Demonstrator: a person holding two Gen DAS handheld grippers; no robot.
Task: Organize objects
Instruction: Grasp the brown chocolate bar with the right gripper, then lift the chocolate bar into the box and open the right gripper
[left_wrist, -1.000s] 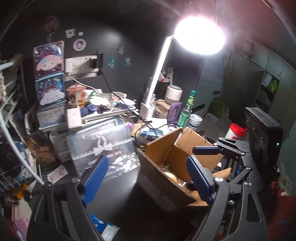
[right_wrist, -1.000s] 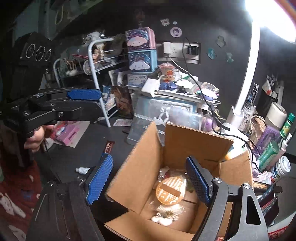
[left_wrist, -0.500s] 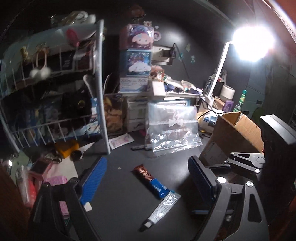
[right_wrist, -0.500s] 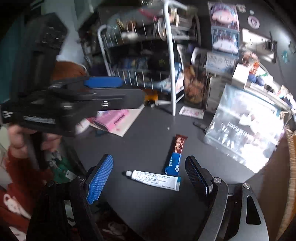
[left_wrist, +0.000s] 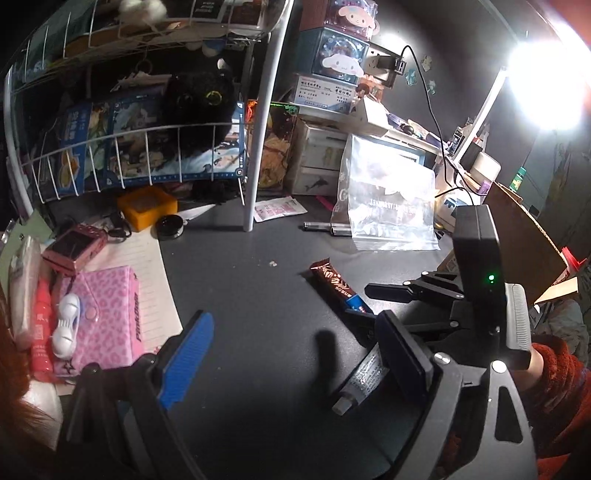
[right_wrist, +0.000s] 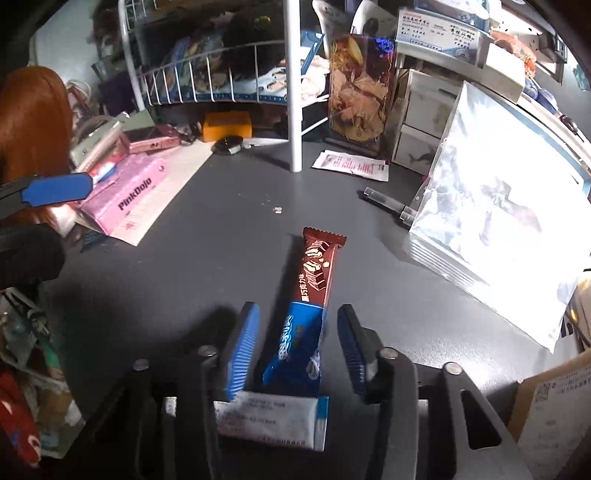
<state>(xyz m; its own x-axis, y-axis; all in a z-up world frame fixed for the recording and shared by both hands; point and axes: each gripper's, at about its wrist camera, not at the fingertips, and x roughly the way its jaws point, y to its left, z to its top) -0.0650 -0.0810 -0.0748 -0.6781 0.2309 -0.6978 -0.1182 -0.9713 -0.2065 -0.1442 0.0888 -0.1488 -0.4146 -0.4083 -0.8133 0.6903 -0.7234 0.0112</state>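
Note:
A brown and blue snack bar lies on the dark desk. Its blue end sits between the fingers of my right gripper. The jaws are closing, and a thin gap still shows on each side of the wrapper. A white tube lies crosswise just under that gripper. In the left wrist view the snack bar and the tube lie ahead and to the right, with the right gripper over the bar. My left gripper hangs open above bare desk, holding nothing.
A white wire rack stands at the back, its post on the desk. A pink pouch, a pink camera and an orange box lie left. A clear zip bag, pens and a cardboard box are right.
Both grippers swung away from the open cardboard box, leftward and down to the desk. The right gripper came down over the snack bar and its jaws narrowed around it.

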